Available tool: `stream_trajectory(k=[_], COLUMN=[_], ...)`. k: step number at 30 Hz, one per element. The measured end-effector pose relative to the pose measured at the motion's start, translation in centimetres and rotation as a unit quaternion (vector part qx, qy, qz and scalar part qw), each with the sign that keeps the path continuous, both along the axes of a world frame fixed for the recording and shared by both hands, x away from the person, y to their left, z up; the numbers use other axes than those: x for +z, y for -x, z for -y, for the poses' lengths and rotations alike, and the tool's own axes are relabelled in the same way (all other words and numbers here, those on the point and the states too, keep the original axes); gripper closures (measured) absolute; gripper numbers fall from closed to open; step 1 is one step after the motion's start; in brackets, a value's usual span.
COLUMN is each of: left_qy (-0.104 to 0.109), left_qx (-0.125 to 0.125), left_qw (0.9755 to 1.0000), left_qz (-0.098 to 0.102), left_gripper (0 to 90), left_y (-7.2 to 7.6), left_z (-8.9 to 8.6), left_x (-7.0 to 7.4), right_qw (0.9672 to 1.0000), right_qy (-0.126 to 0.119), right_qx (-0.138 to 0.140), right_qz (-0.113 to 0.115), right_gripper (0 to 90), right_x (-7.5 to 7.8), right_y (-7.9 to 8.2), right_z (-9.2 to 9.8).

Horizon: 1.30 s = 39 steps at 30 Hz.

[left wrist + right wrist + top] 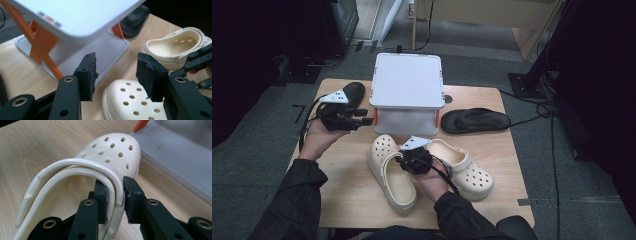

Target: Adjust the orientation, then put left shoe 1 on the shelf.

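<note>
Right gripper (408, 151) at lower centre of the high view, fingers (132, 195) clamped on the rim and heel strap of the left-hand cream clog (391, 170), one pad inside the opening and one outside, strap and side wall pinched between them. Clog resting on the wooden surface (347, 195), perforated toe aimed toward the white two-tier stand (407, 80) with orange legs, just short of its grey base plate in the right gripper view. Second cream clog (464, 170) just beside the first on the right, toe toward the lower right of the frame. Left gripper (357, 119) at centre left of the high view, beside the stand's lower tier; fingers (87, 75) well apart with nothing between them, hanging above the toe of a clog in its own view, touching nothing. Black shoe (354, 92) at upper left against the stand; black insole (475, 120) at centre right, apart from both clogs.
</note>
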<state>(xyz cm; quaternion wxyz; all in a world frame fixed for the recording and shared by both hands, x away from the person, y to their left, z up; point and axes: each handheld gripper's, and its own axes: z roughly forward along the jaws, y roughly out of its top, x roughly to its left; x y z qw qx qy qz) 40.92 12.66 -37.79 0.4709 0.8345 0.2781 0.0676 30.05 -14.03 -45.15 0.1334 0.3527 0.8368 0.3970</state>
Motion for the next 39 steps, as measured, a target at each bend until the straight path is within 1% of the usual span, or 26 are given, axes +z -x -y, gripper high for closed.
stream_trajectory(k=[2, 6, 7, 8, 9, 10, 11, 12, 14, 15, 16, 17, 18, 19, 20, 22, 25, 26, 29, 30, 32, 34, 36, 37, 38, 39], left_qy=[-0.010, -0.011, -0.006, 0.003, 0.008, 0.014, 0.012, 0.001, 0.001, -0.003, -0.008, -0.008, -0.008, -0.008, -0.009, -0.012, -0.014, -0.015, -0.016, -0.015, -0.015, -0.013, -0.011, -0.011, -0.014, -0.016], left_qx=[-0.002, -0.006, -0.009, -0.015, -0.018, -0.019, -0.018, -0.014, -0.015, -0.012, -0.011, -0.009, -0.009, -0.011, -0.013, -0.014, -0.013, -0.014, -0.015, -0.015, -0.015, -0.015, -0.015, -0.015, -0.014, -0.014], left_qw=[0.9999, 0.9999, 0.9999, 0.9998, 0.9998, 0.9997, 0.9997, 0.9999, 0.9999, 0.9999, 0.9999, 0.9999, 0.9999, 0.9999, 0.9998, 0.9998, 0.9998, 0.9998, 0.9998, 0.9998, 0.9998, 0.9998, 0.9998, 0.9998, 0.9998, 0.9997], left_qz=[0.000, -0.004, -0.006, -0.009, -0.010, -0.011, -0.009, -0.002, -0.005, -0.003, -0.005, -0.006, -0.009, -0.010, -0.009, -0.005, -0.004, -0.001, 0.001, 0.001, 0.002, 0.002, 0.001, 0.003, 0.007, 0.011], left_gripper=[49.9, 48.8, 48.5, 50.0, 50.0, 48.6, 48.6, 48.1, 48.1, 48.5, 50.5, 50.5, 53.6, 55.8, 56.9, 57.9, 58.6, 58.5, 58.5, 58.5, 58.5, 58.5, 58.5, 58.5, 58.6, 58.6], left_y=[-0.6, -1.8, -2.1, -2.3, -2.5, -2.7, -2.7, -3.0, -3.1, -3.4, -3.6, -3.8, -3.9, -3.9, -4.0, -4.0, -4.0, -4.0, -4.0, -4.0, -4.0, -4.0, -4.0, -4.0, -4.0, -4.0], left_z=[0.6, 1.5, 1.6, 1.7, 1.8, 1.9, 2.0, 2.1, 2.2, 2.3, 2.3, 2.3, 2.3, 2.3, 2.3, 2.3, 2.2, 2.2, 2.3, 2.3, 2.3, 2.2, 2.2, 2.2, 2.2, 2.2], left_x=[0.6, 1.4, 1.5, 1.6, 1.7, 1.8, 1.9, 2.0, 2.0, 2.0, 1.9, 1.9, 1.9, 1.9, 1.9, 1.9, 1.9, 1.9, 1.9, 1.9, 1.8, 1.8, 1.8, 1.8, 1.8, 1.7], right_qw=[1.0000, 0.9996, 0.9996, 0.9997, 0.9997, 0.9997, 0.9997, 0.9996, 0.9995, 0.9993, 0.9989, 0.9989, 0.9986, 0.9984, 0.9979, 0.9976, 0.9960, 0.9955, 0.9922, 0.9910, 0.9889, 0.9881, 0.9883, 0.9883, 0.9883, 0.9886], right_qy=[-0.001, -0.019, -0.020, -0.012, -0.012, -0.008, -0.008, -0.008, -0.007, -0.009, -0.005, -0.005, -0.003, 0.001, 0.004, 0.005, 0.012, 0.016, 0.032, 0.036, 0.037, 0.034, 0.036, 0.034, 0.030, 0.026], right_qx=[-0.005, -0.014, -0.016, -0.018, -0.018, -0.021, -0.021, -0.028, -0.032, -0.036, -0.045, -0.045, -0.052, -0.054, -0.062, -0.066, -0.085, -0.089, -0.113, -0.121, -0.138, -0.145, -0.146, -0.147, -0.147, -0.147], right_qz=[-0.006, -0.016, -0.016, -0.008, -0.008, 0.001, 0.001, 0.005, 0.006, 0.008, 0.011, 0.011, 0.012, 0.014, 0.018, 0.020, 0.026, 0.030, 0.043, 0.043, 0.041, 0.038, 0.027, 0.021, 0.024, 0.019], right_gripper=[75.6, 76.1, 76.2, 76.3, 76.3, 76.3, 76.3, 76.3, 76.2, 76.3, 76.2, 76.2, 76.2, 76.2, 76.2, 76.2, 76.1, 76.1, 76.0, 76.0, 75.8, 75.4, 74.6, 73.5, 72.9, 71.1], right_x=[0.2, 0.8, 1.0, 1.4, 1.4, 1.9, 1.9, 2.3, 2.4, 2.5, 2.7, 2.7, 2.8, 2.9, 3.0, 3.0, 3.1, 3.1, 2.9, 2.8, 2.3, 1.9, 1.4, 1.1, 0.9, 0.8], right_y=[-0.2, -0.6, -0.7, -0.8, -0.8, -1.0, -1.0, -1.3, -1.5, -1.7, -2.5, -2.5, -2.9, -3.3, -4.0, -4.3, -5.6, -5.8, -6.7, -7.0, -7.7, -8.1, -8.4, -8.5, -8.5, -8.5], right_z=[0.1, 0.3, 0.2, 0.1, 0.1, 0.0, 0.0, 0.0, 0.0, 0.0, -0.1, -0.1, -0.1, -0.2, -0.3, -0.3, -0.4, -0.4, -0.5, -0.6, -0.6, -0.7, -0.9, -1.0, -0.9, -1.0])
